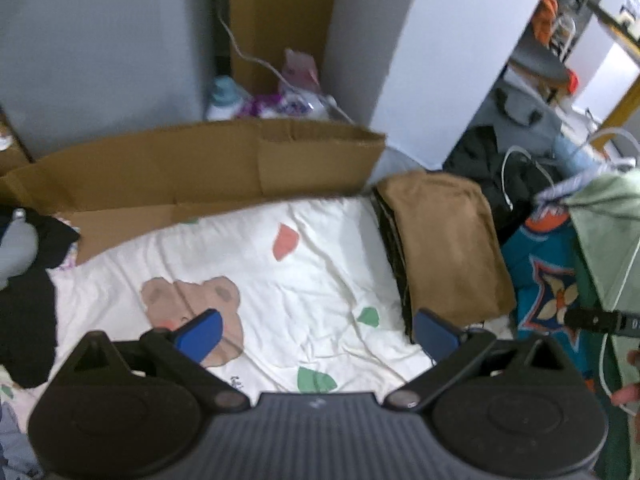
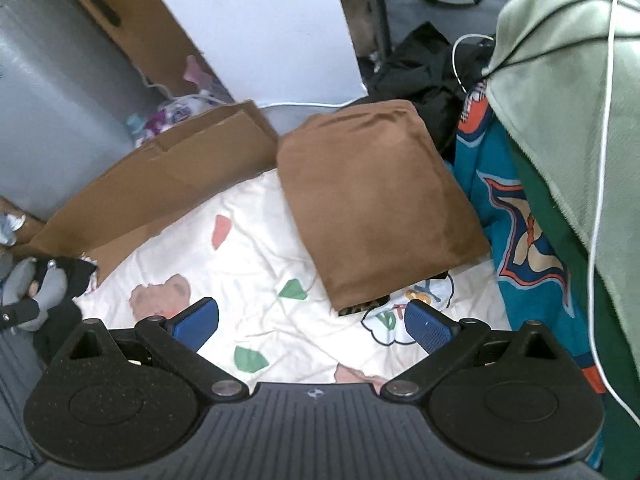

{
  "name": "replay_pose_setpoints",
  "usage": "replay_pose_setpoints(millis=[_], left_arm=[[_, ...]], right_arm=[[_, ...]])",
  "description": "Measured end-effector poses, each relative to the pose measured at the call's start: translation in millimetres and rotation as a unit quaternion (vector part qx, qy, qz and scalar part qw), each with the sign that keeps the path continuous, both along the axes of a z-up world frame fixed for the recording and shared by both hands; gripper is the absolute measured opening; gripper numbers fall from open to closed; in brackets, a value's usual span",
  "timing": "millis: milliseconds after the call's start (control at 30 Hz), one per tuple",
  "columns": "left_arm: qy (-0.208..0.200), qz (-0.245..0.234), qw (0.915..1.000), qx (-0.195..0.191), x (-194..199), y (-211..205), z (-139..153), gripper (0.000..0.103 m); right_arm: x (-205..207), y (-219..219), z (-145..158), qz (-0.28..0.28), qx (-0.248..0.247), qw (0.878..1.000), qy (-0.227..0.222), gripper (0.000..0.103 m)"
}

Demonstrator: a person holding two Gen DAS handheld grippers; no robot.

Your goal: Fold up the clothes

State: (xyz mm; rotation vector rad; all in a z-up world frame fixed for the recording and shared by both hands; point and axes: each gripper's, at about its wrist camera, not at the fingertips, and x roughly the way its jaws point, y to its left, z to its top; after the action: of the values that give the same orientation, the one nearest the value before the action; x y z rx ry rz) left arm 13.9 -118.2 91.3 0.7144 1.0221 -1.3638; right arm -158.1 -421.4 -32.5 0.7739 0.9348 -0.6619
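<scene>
A: Surface?
B: White sheet (image 1: 256,256) with a bear print, pink and green patches, lightly creased. Flat cardboard (image 1: 192,168) along the far edge, partly under the sheet's edge.

A: Clothes?
B: Folded brown garment (image 2: 380,204) on the sheet's right side, atop a dark stack just visible beneath. Teal patterned cloth (image 2: 516,224) just beside it on the right. Pale green cloth (image 2: 560,100) draped higher on the right, with a white cable (image 2: 604,132) across it. Dark clothing (image 1: 28,304) bunched on the left edge.

A: Room?
B: Grey walls, a white pillar (image 1: 432,48), tall cardboard (image 1: 280,12) in the corner. Bottles and packets (image 1: 264,100) on the floor behind the flat cardboard. Black heap (image 2: 420,68) past the brown garment, grey bag (image 2: 444,4) behind it. Blurred shelves far right in the left view.

A: Tools?
B: Left gripper (image 1: 316,334) spread wide, nothing between the blue pads, above the sheet. Right gripper (image 2: 312,326) likewise wide apart and empty, aimed down at the sheet near the brown garment's near corner.
</scene>
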Motion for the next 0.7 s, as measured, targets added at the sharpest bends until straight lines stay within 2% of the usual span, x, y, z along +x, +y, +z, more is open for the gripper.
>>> replay_pose_setpoints(millis=[133, 433, 633, 700], left_arm=[[-0.018, 0.011, 0.9998, -0.006, 10.6, 23.6, 35.1, 0.103], [-0.025, 0.079, 0.9960, -0.032, 51.0, 89.5, 98.3, 0.103], [-0.033, 0.110, 0.9926, -0.039, 74.2, 119.7, 125.5, 0.103], [-0.039, 0.117, 0.9914, -0.044, 79.3, 128.6, 131.2, 0.103]], right_arm=[[-5.9, 15.5, 34.3, -0.003, 0.014, 1.000, -0.022, 0.102], [6.3, 65.3, 120.1, 0.041, -0.015, 0.998, -0.046, 0.102], [21.4, 94.9, 175.2, 0.070, -0.047, 0.994, -0.064, 0.102], [30.2, 104.3, 181.5, 0.079, -0.055, 0.994, -0.058, 0.102]])
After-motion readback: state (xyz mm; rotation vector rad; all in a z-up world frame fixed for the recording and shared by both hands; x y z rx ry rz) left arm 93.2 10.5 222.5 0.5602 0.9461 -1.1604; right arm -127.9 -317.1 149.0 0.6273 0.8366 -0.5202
